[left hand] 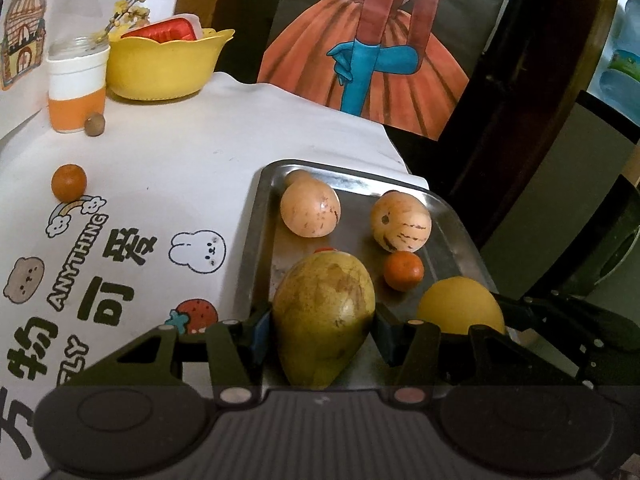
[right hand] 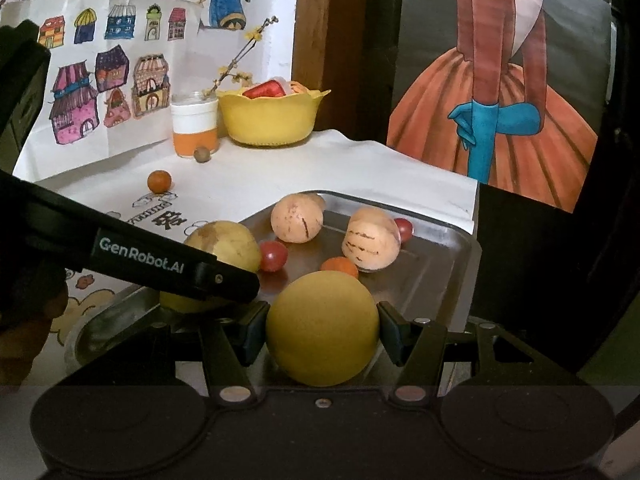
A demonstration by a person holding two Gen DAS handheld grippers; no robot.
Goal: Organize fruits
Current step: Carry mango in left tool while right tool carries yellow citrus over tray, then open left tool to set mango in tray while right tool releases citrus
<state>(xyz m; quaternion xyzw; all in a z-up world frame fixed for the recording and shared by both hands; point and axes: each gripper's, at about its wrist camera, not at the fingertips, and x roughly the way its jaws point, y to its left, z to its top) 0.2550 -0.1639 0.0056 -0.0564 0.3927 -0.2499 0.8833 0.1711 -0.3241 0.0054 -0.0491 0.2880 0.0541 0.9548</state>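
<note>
Steel tray point(left hand: 452, 216) fills the middle of your left wrist view, set on the printed white cloth point(left hand: 192, 152). Your left gripper point(left hand: 323, 330) is clamped on the green-yellow mango point(left hand: 326, 316), a pad pressed to each flank, the fruit standing on end over the tray's near part. Beyond it in the tray lie two pale speckled melons point(left hand: 310, 208), a small orange point(left hand: 403, 270) between them and a yellow round fruit point(left hand: 460, 306) to the right, where the dark frame of your other gripper reaches in. Out on the cloth, well apart from the tray, sit a loose small orange point(left hand: 68, 182), a brown nut point(left hand: 95, 124), a jar point(left hand: 78, 84) and a yellow bowl point(left hand: 168, 64).

From your right wrist view, your right gripper point(right hand: 323, 330) grips the yellow round fruit point(right hand: 322, 328), both pads against its sides, over the tray's near edge point(right hand: 448, 280). The left gripper's arm crosses from the left in front of the mango point(right hand: 224, 242). Two red cherry tomatoes point(right hand: 273, 255) lie among the melons.
</note>
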